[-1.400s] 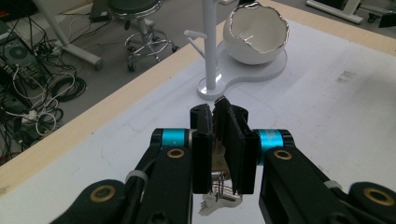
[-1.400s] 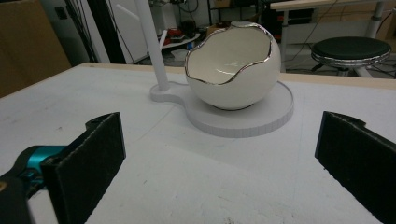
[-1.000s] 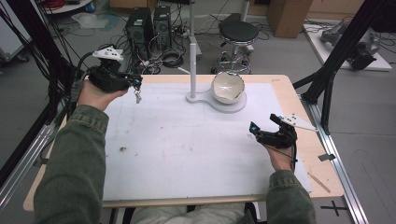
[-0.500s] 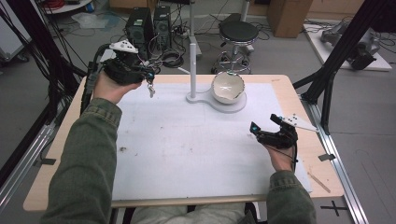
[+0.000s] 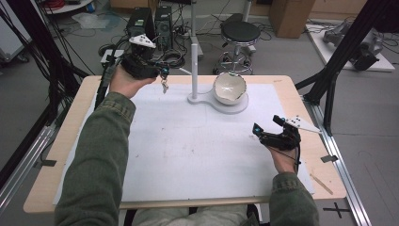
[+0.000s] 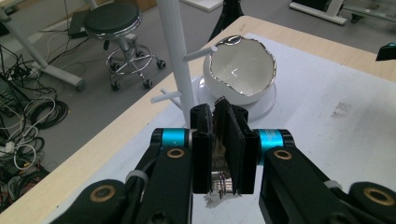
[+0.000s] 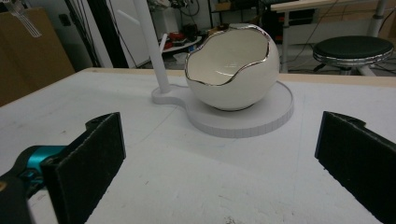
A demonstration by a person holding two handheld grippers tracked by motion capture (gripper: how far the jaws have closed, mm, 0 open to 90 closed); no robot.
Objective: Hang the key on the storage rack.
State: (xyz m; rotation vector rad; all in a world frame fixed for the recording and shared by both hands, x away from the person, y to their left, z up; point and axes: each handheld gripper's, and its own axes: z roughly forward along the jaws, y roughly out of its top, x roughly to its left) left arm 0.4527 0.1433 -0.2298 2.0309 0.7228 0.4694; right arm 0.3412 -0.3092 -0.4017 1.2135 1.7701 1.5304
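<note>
A small bunch of metal keys (image 5: 164, 85) hangs from my left gripper (image 5: 162, 73), which is shut on it above the table's far left edge. In the left gripper view the jaws of the left gripper (image 6: 223, 140) pinch the keys (image 6: 218, 179) just short of a white peg stand (image 6: 177, 56). The stand's pole (image 5: 193, 66) rises from a round white base that carries an egg-shaped white bowl (image 5: 229, 88) with a silver rim. My right gripper (image 5: 267, 123) stands open at the right, low over the mat, facing the bowl (image 7: 233, 70) with nothing between its jaws.
A white mat (image 5: 188, 150) covers most of the wooden table (image 5: 61, 155). A thin wooden stick (image 5: 321, 183) lies near the front right corner. Behind the table stand a black stool (image 5: 240, 33), computer cases and floor cables.
My left gripper has risen and moved away from me and to the right, toward the peg stand, with the keys dangling from it. The right gripper has stayed put.
</note>
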